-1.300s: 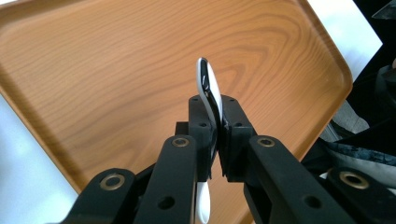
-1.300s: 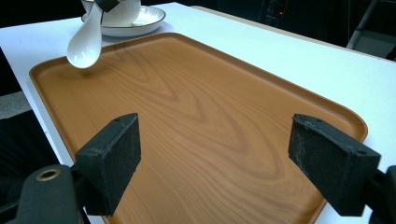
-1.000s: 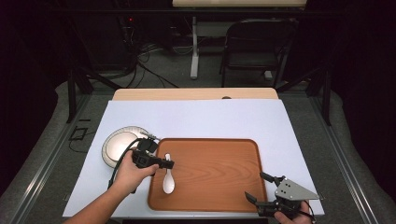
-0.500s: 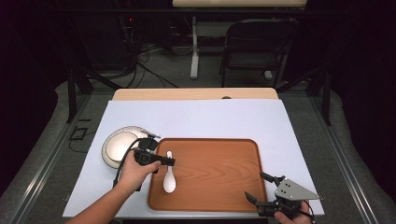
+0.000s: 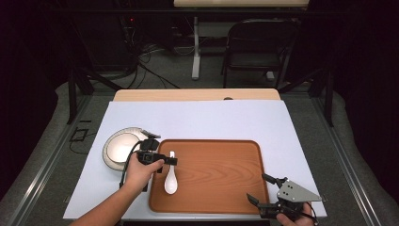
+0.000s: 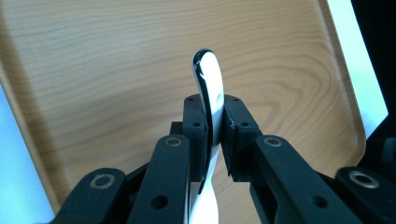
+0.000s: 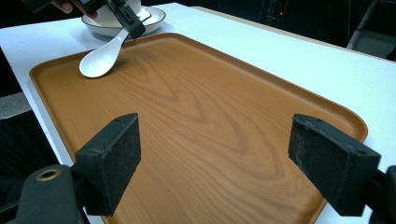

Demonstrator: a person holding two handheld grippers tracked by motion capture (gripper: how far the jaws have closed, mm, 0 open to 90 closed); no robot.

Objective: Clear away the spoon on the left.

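Observation:
A white ceramic spoon [image 5: 170, 184] lies with its bowl on the left part of a brown wooden tray [image 5: 216, 174]. My left gripper [image 5: 168, 161] is shut on the spoon's raised handle. In the left gripper view the handle [image 6: 212, 84] stands between the two pads, above the tray [image 6: 116, 56]; the jaws have just been opening a little, with the handle still between them. My right gripper [image 5: 258, 187] hovers open at the tray's front right corner with nothing between its fingers. The right gripper view has that gripper [image 7: 233, 158] open over the tray [image 7: 210, 107], with the spoon [image 7: 95, 63] and the left gripper [image 7: 126, 18] at the far end.
A white bowl [image 5: 120, 148] sits on the pale table cover just left of the tray, close behind my left hand, and appears again [image 7: 154, 16] in the right gripper view. A dark chair [image 5: 259, 47] and table legs stand beyond the table's far edge.
My left hand has sunk slightly with the spoon, whose bowl now rests on the tray. The right gripper has kept still.

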